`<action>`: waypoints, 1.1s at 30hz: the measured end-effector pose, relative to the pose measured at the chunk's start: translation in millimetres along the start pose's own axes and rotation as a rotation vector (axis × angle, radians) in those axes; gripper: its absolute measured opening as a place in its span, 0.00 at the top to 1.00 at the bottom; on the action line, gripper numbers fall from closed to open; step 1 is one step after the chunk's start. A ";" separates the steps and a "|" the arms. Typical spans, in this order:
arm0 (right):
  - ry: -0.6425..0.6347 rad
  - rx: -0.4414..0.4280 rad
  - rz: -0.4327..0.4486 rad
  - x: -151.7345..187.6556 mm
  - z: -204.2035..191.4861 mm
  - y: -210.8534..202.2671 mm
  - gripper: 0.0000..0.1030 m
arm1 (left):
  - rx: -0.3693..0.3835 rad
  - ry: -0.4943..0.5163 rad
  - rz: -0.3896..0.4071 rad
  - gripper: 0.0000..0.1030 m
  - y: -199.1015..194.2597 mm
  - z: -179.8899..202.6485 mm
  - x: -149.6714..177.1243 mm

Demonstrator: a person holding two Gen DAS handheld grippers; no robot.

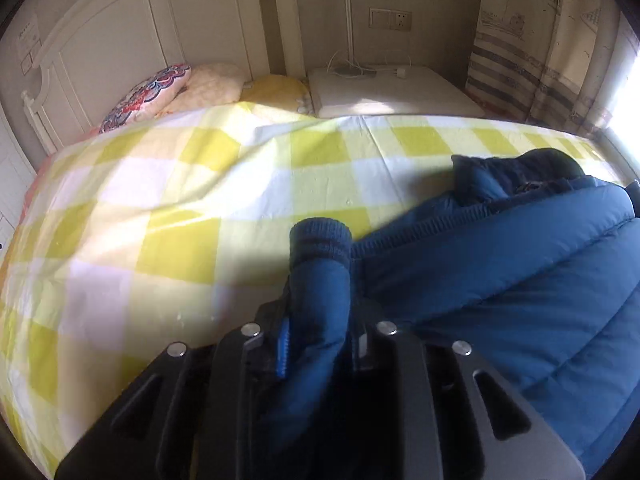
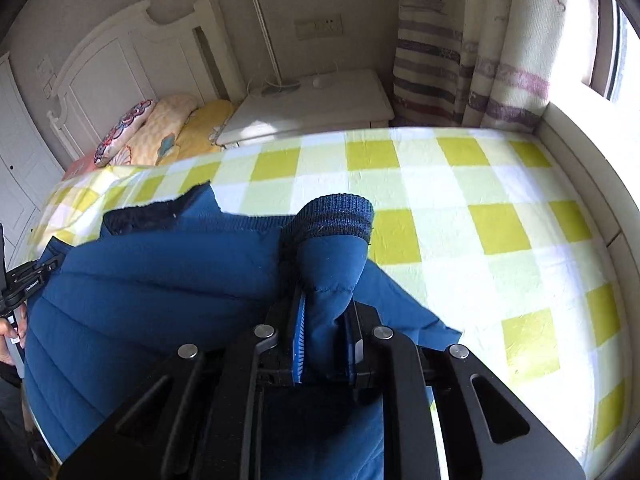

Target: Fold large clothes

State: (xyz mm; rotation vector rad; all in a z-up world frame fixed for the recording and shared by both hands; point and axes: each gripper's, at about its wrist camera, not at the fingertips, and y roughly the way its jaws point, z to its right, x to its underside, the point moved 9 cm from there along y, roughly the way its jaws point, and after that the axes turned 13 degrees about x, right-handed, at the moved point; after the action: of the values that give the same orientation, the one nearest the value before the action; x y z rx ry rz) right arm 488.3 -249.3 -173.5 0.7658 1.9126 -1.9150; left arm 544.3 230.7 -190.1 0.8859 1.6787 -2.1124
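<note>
A blue quilted jacket (image 1: 520,280) lies on the yellow-and-white checked bed sheet (image 1: 180,200), its dark collar toward the far side. My left gripper (image 1: 320,340) is shut on one sleeve (image 1: 320,280); the ribbed cuff (image 1: 320,238) sticks out beyond the fingers. In the right wrist view the jacket (image 2: 140,300) lies to the left on the sheet (image 2: 480,220). My right gripper (image 2: 326,340) is shut on the other sleeve (image 2: 332,272), its ribbed cuff (image 2: 332,216) standing up past the fingers. The left gripper's body shows at the left edge (image 2: 24,280).
Pillows (image 1: 160,92) lie against the white headboard (image 1: 120,40). A white bedside table (image 1: 392,88) with a lamp base and cables stands behind the bed. Striped curtains (image 2: 460,60) hang by the window. A raised ledge (image 2: 592,168) borders the bed's right side.
</note>
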 end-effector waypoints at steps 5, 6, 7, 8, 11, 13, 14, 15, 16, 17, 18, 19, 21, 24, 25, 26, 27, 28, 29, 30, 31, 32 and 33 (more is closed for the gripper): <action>0.037 0.026 -0.005 -5.6 8.0 -6.1 0.78 | -0.054 -0.009 0.016 0.52 -10.9 -9.9 -4.3; 0.046 0.028 0.003 -6.5 8.4 -13.0 0.74 | -0.075 -0.009 0.029 0.45 -17.5 -9.7 -7.1; 0.058 0.041 0.028 -9.6 10.4 -23.4 0.59 | -0.094 -0.006 0.067 0.27 -29.1 -9.7 -11.6; 0.063 0.064 0.073 -15.7 11.1 -36.5 0.40 | -0.108 -0.003 0.130 0.13 -46.2 -8.1 -18.2; -0.004 0.064 0.204 -41.0 -14.5 -78.8 0.27 | -0.109 0.000 0.321 0.03 -99.9 13.4 -51.6; -0.105 0.041 0.248 -54.5 -56.7 -93.9 0.27 | -0.062 0.028 0.306 0.03 -106.6 40.9 -70.1; -0.168 0.027 0.264 -57.5 -82.5 -97.4 0.27 | -0.063 0.058 0.269 0.03 -101.9 56.7 -76.6; -0.234 0.017 0.276 -58.3 -108.1 -98.0 0.27 | -0.073 0.095 0.237 0.03 -94.3 72.3 -81.6; -0.292 0.014 0.282 -58.7 -131.9 -95.4 0.27 | -0.079 0.140 0.212 0.03 -85.4 87.7 -85.1; -0.339 0.019 0.278 -56.9 -150.7 -90.1 0.27 | -0.086 0.184 0.190 0.03 -75.0 101.3 -85.1; -0.373 0.027 0.264 -54.6 -165.5 -82.2 0.27 | -0.101 0.217 0.159 0.03 -62.5 110.5 -84.0; -0.396 0.038 0.247 -51.0 -175.7 -73.4 0.27 | -0.116 0.234 0.128 0.03 -50.3 115.1 -81.6; -0.421 0.054 0.207 -43.7 -185.3 -53.0 0.27 | -0.140 0.244 0.087 0.03 -29.1 113.3 -73.6; -0.447 0.092 0.108 -26.1 -181.8 -7.9 0.27 | -0.173 0.247 0.033 0.03 1.7 95.9 -55.4; -0.422 0.072 0.062 -18.8 -177.8 7.2 0.21 | -0.147 0.224 0.000 0.02 14.3 89.6 -46.4; -0.390 0.043 0.038 -14.5 -173.8 15.4 0.20 | -0.091 0.173 -0.029 0.02 25.1 84.4 -40.9; -0.371 0.026 0.029 -13.2 -171.7 18.0 0.19 | -0.056 0.130 -0.043 0.02 31.0 78.4 -38.1; -0.367 0.022 0.026 -12.1 -171.0 19.7 0.19 | -0.029 0.101 -0.051 0.02 34.6 74.4 -37.3; -0.369 0.026 0.031 -10.8 -171.7 20.1 0.18 | -0.005 0.075 -0.059 0.02 38.3 71.2 -36.5; -0.371 0.031 0.038 -10.0 -171.8 19.9 0.18 | 0.016 0.052 -0.065 0.02 41.1 68.7 -35.3; -0.368 0.029 0.043 -9.2 -171.4 19.8 0.18 | 0.033 0.035 -0.066 0.02 42.7 66.7 -34.5; -0.360 0.021 0.042 -8.9 -170.7 20.4 0.17 | 0.047 0.022 -0.064 0.02 42.9 65.3 -33.8; -0.352 0.012 0.038 -9.0 -170.3 20.9 0.17 | 0.060 0.011 -0.062 0.02 43.6 63.8 -33.1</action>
State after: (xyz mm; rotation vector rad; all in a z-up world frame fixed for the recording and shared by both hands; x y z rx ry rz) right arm 531.7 -83.1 -177.8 0.4285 1.6615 -1.8919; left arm 577.2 153.4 -194.6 0.8755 1.6769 -2.2138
